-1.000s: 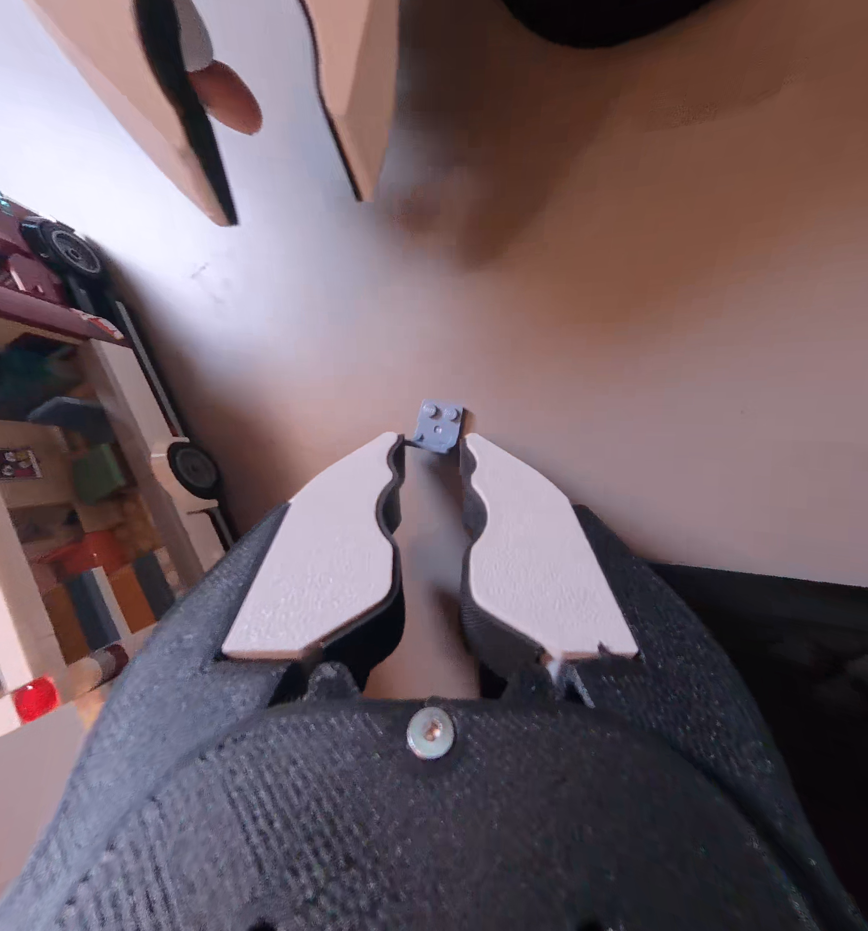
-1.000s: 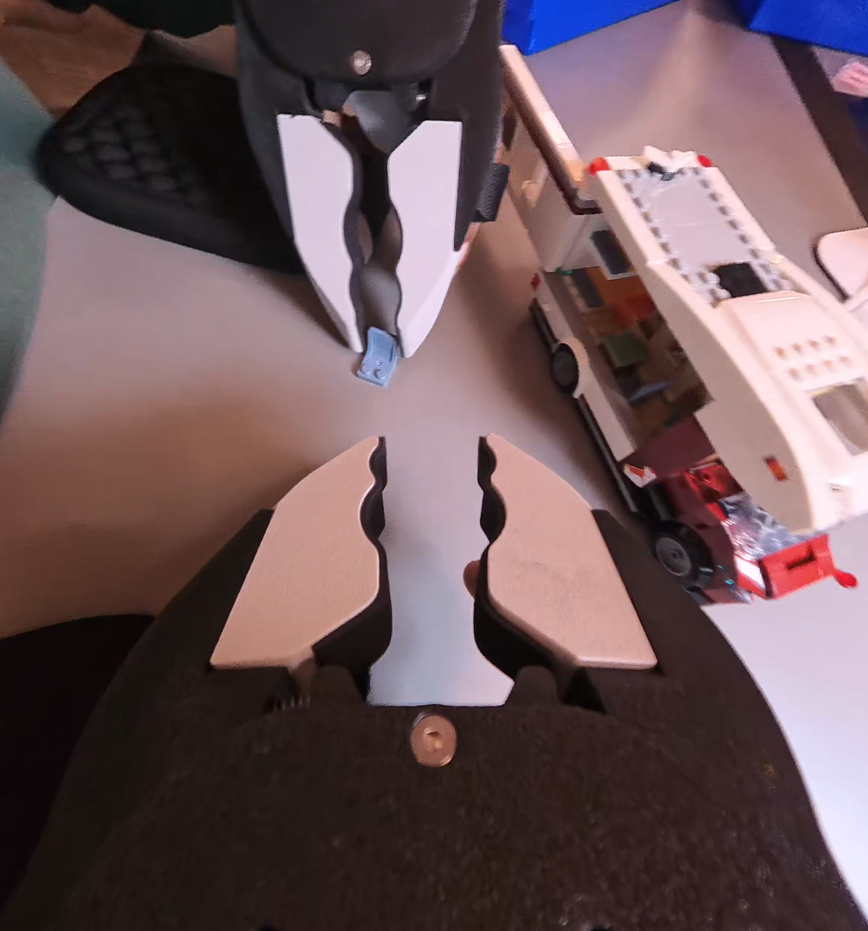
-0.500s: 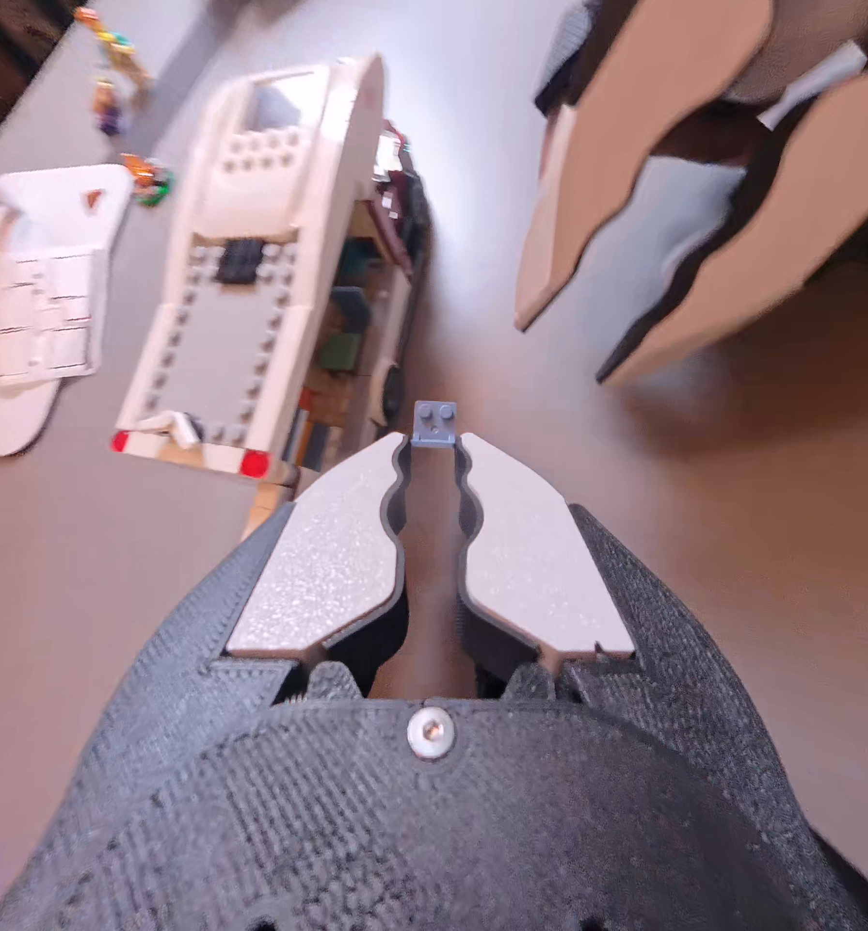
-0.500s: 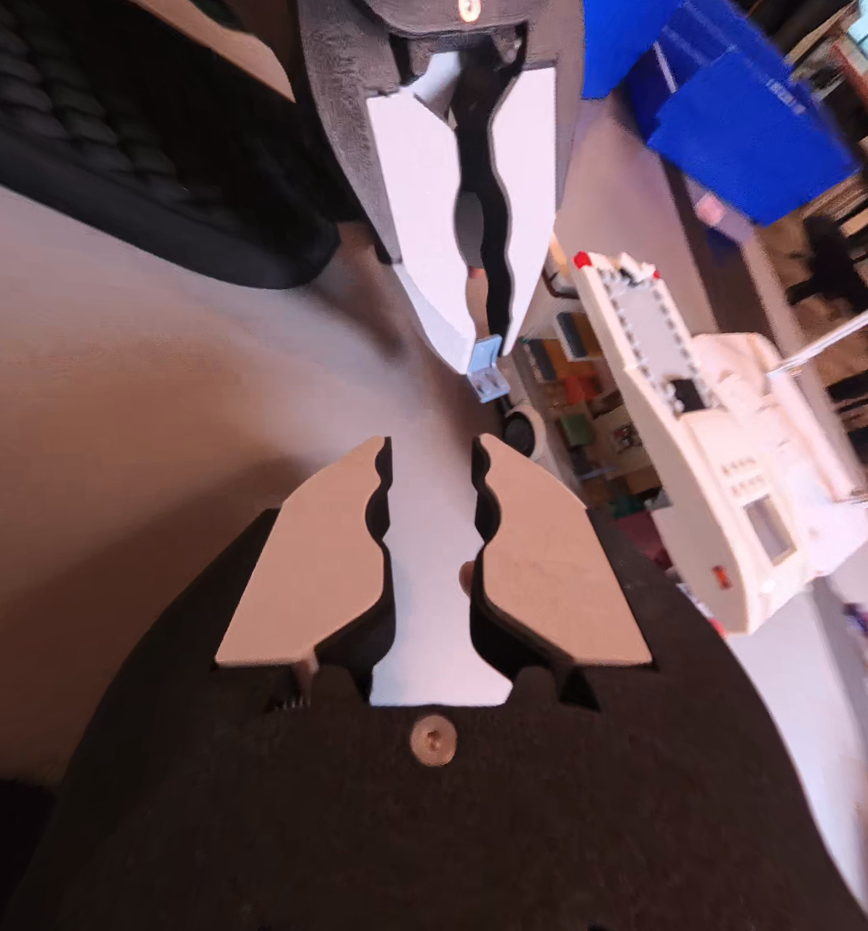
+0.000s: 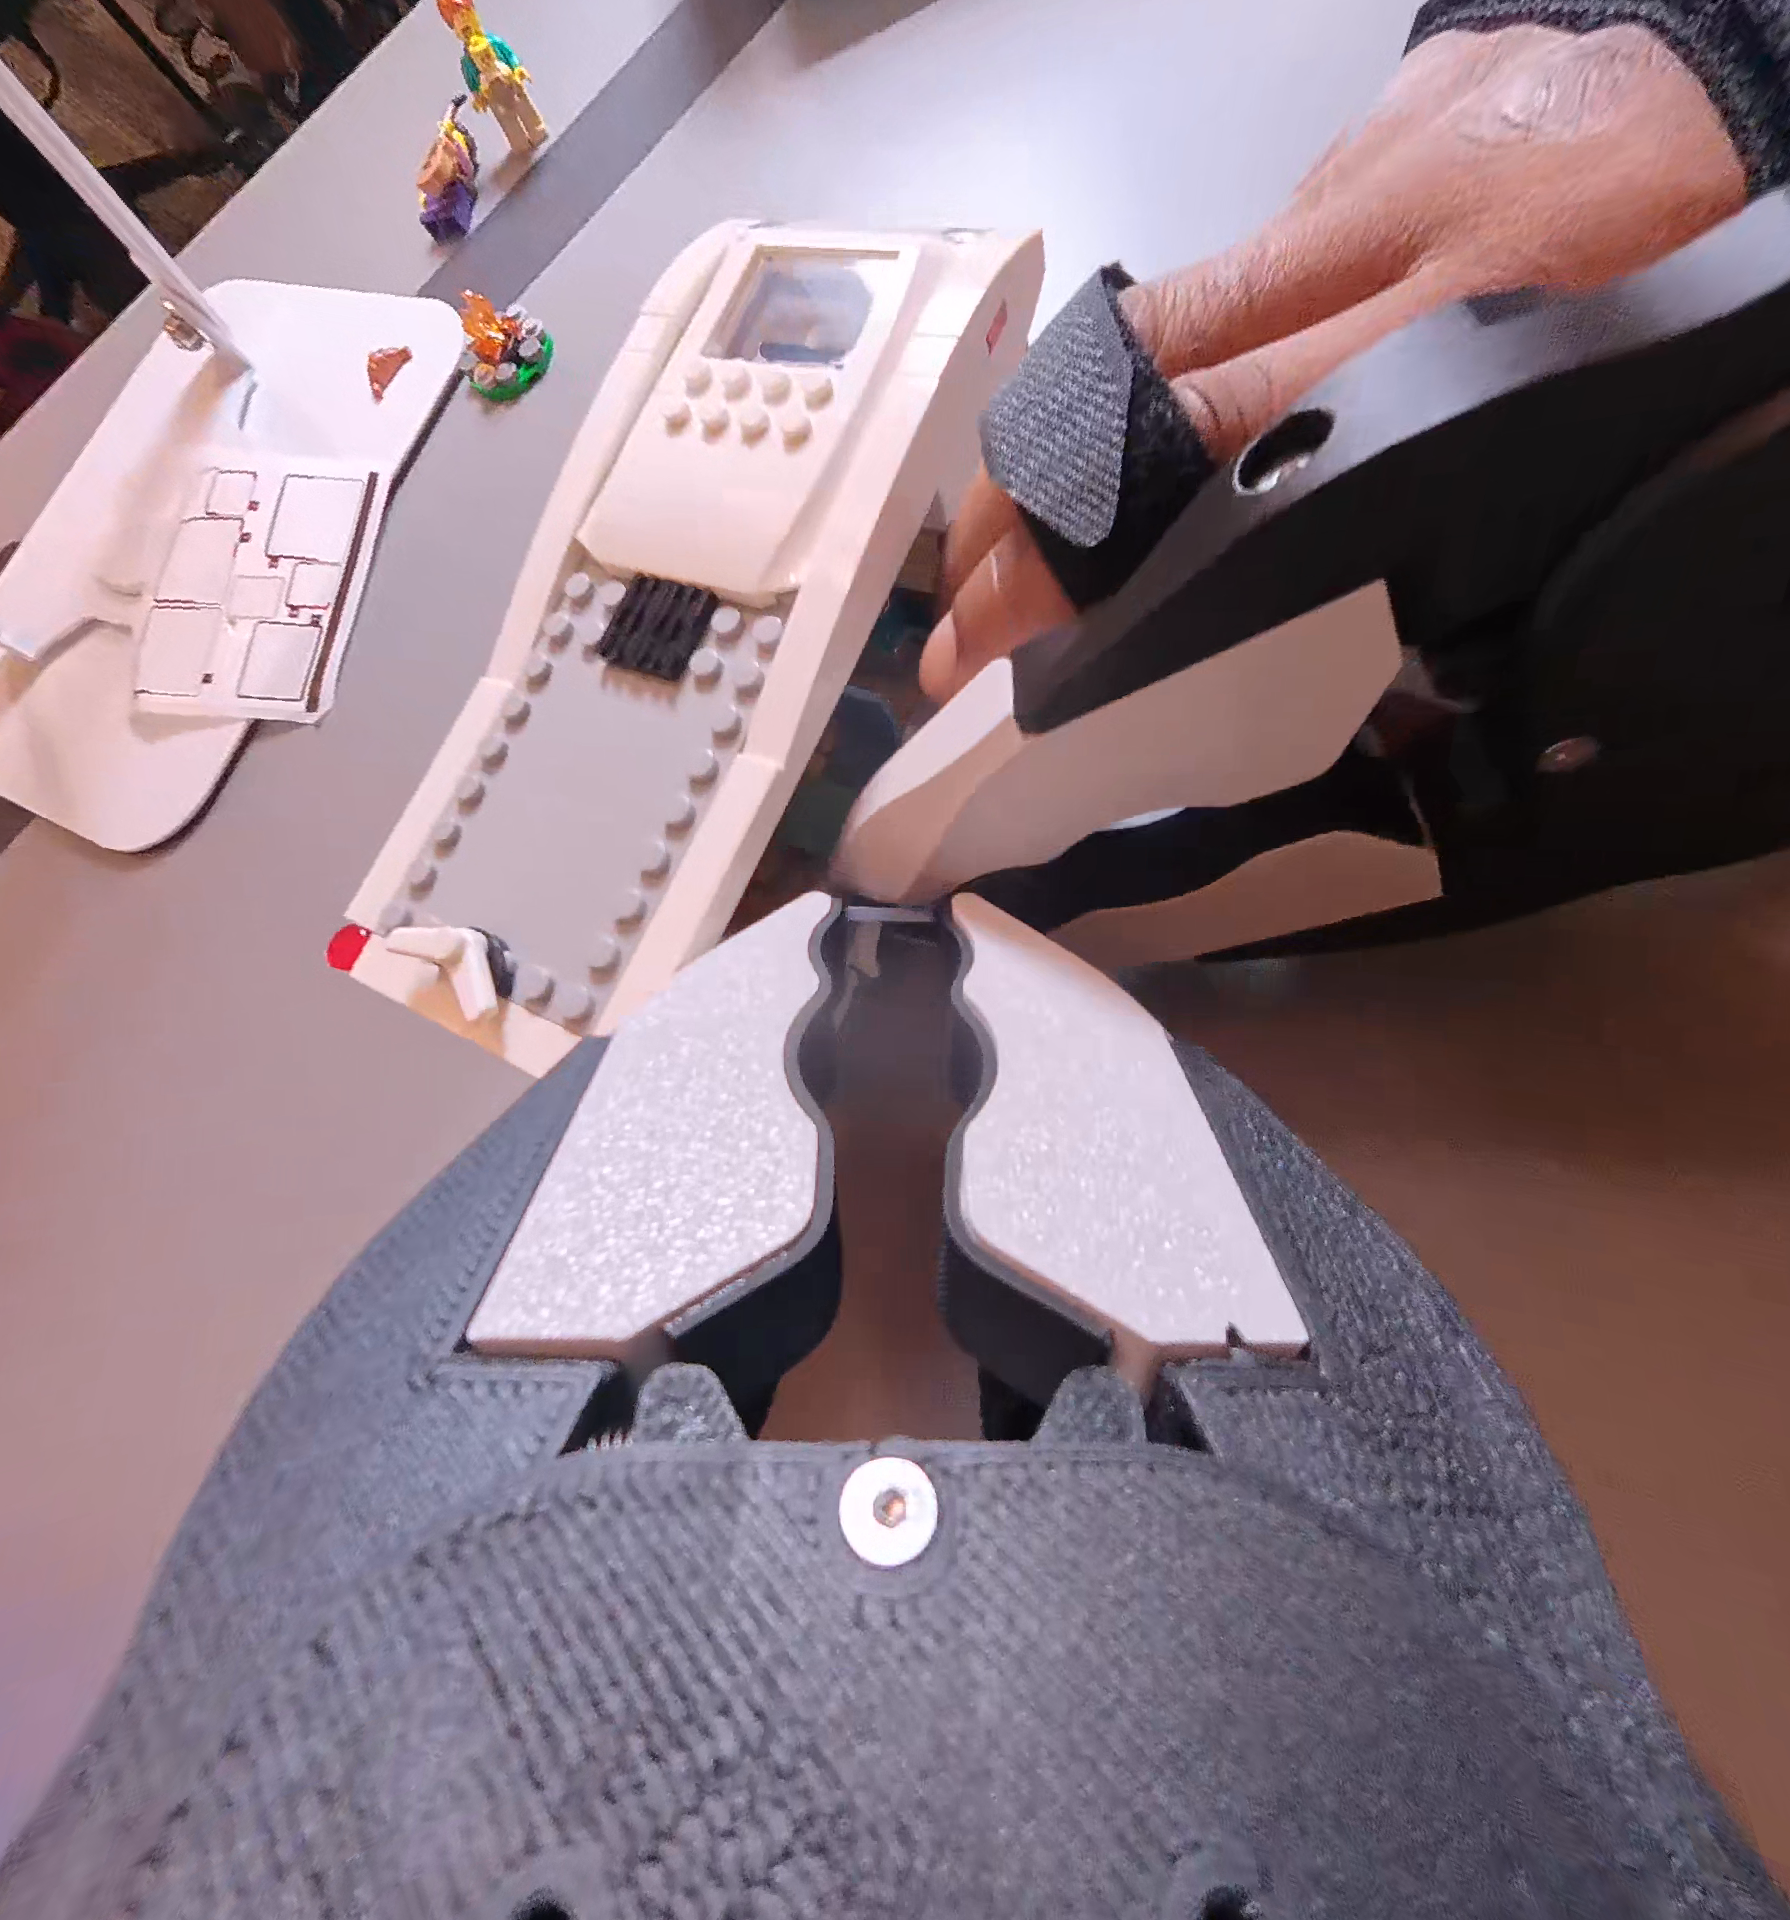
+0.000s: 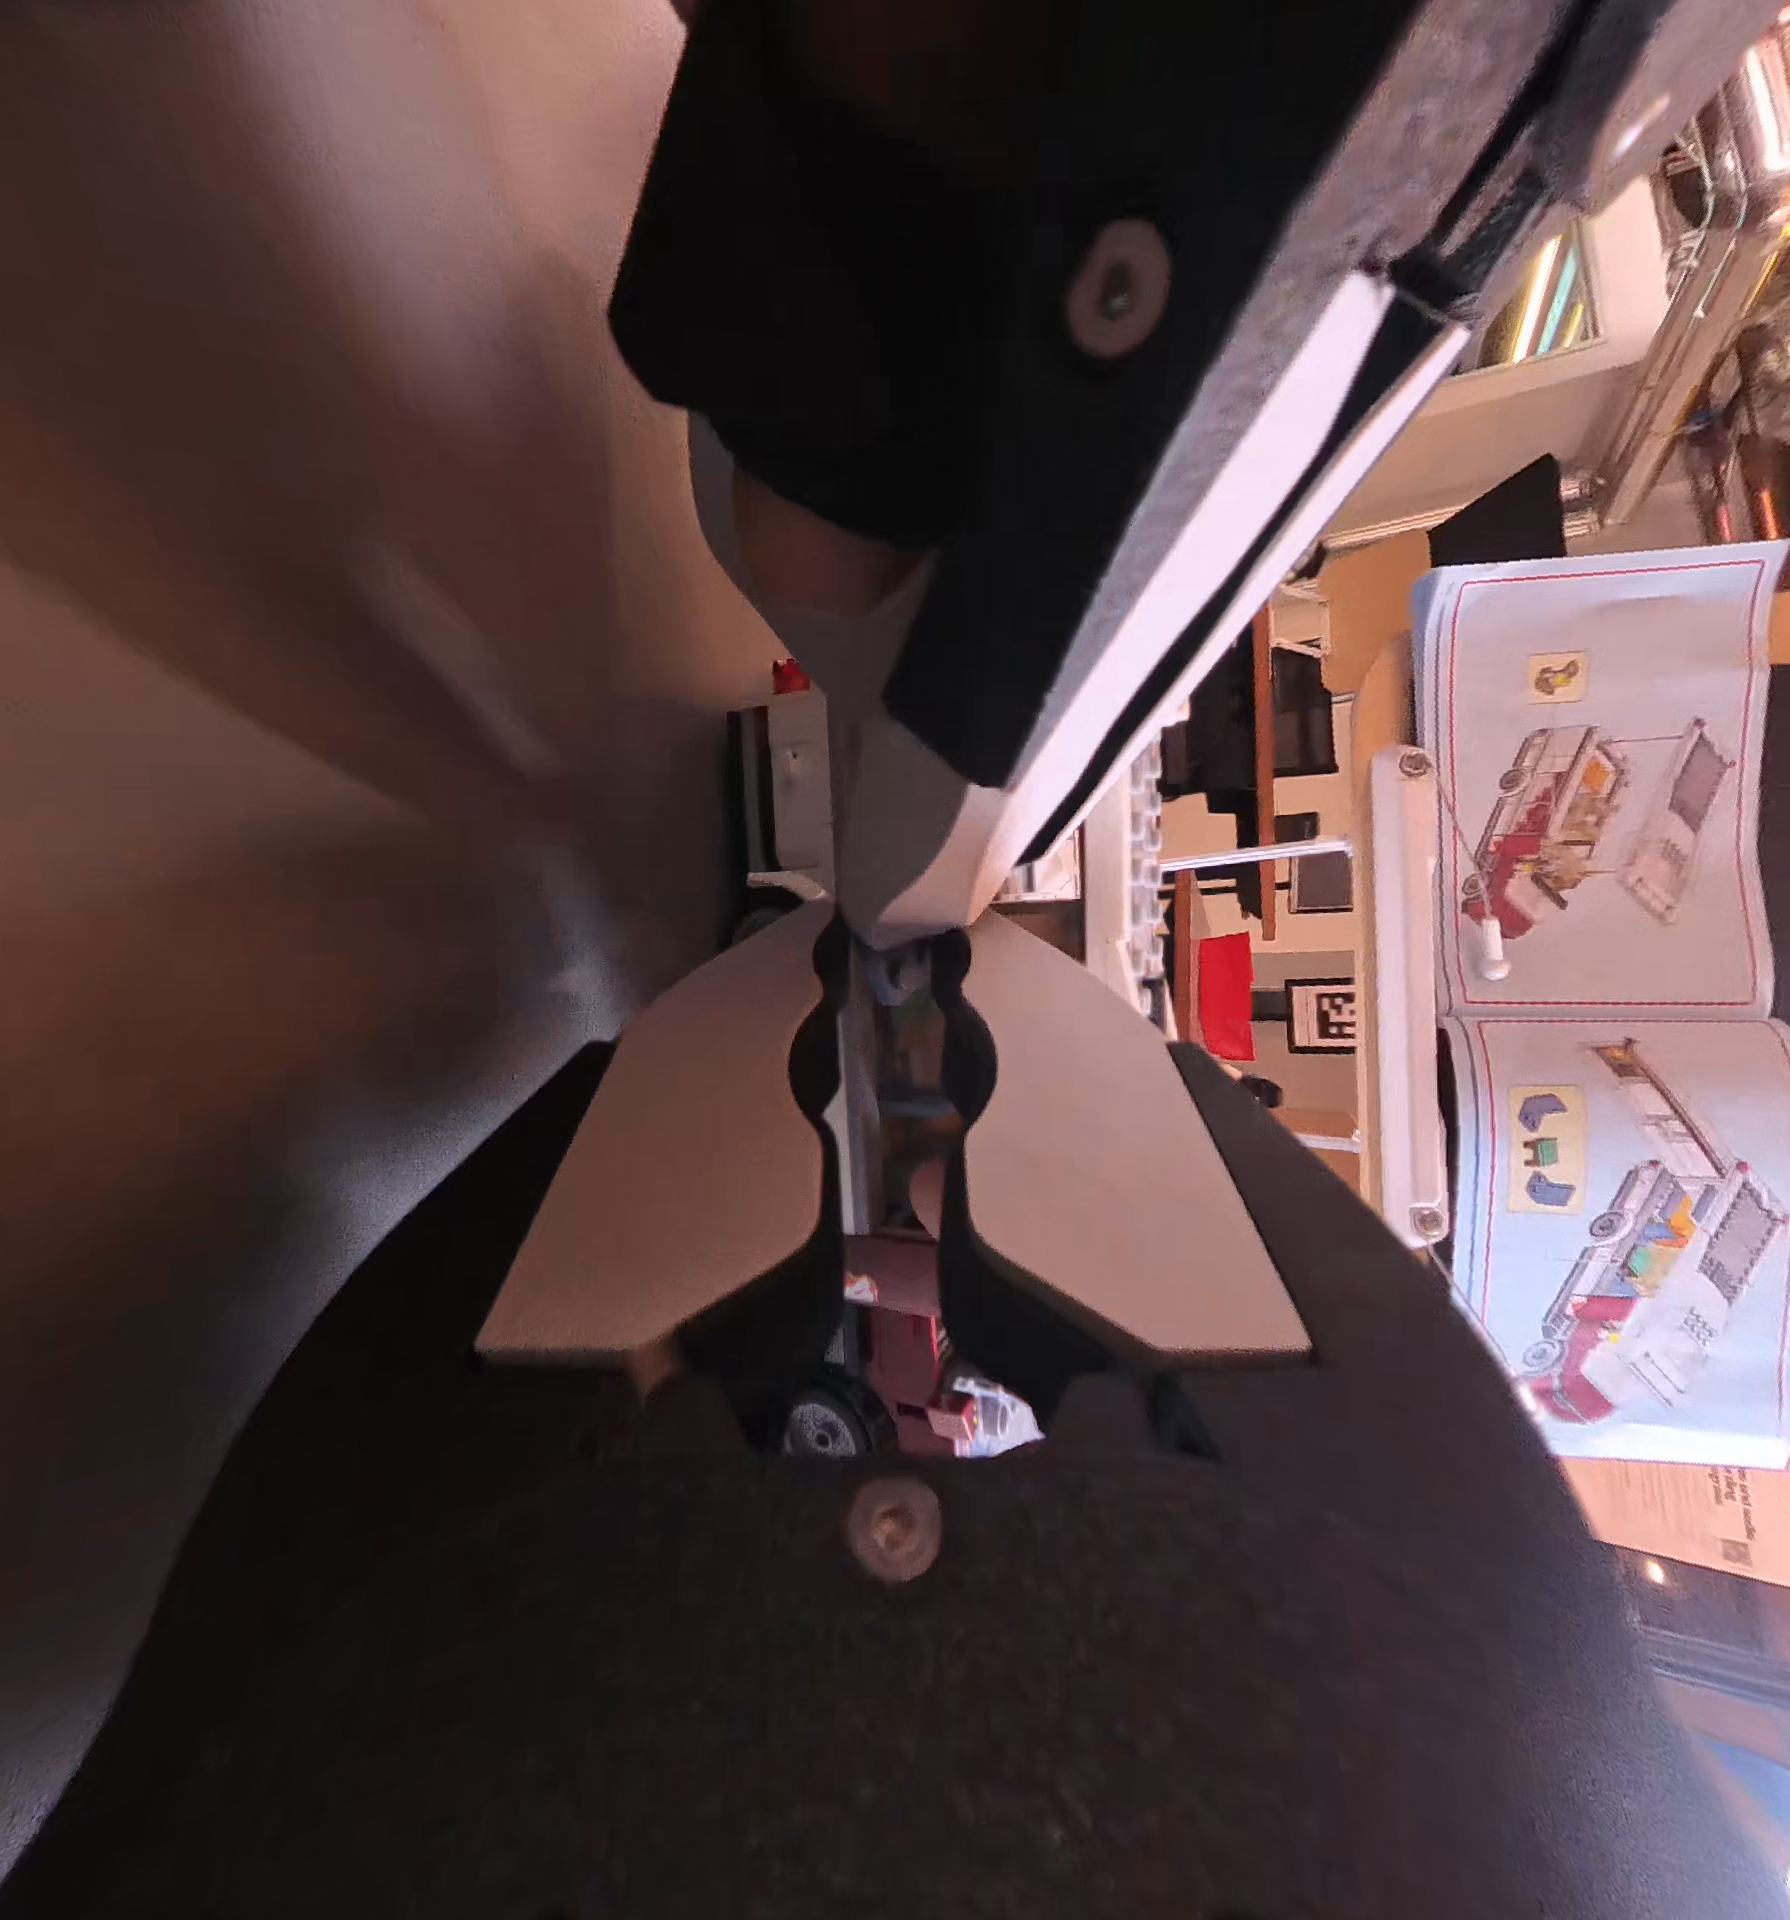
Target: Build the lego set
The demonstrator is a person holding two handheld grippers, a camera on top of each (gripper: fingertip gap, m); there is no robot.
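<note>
Grey tabletop carrying a white studded toy-brick camper van; just beside it, left gripper clamped narrowly on a small grey-blue brick plate, right gripper nipping that same plate tip to tip

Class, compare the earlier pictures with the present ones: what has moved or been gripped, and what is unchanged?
The right tool, open and apart a second ago, has swung in tip to tip with the left tool and narrowed around the small blue-grey studded plastic plate. The left tool lifted that plate off the grey table and keeps gripping it. The white toy-brick camper van stays put.
</note>
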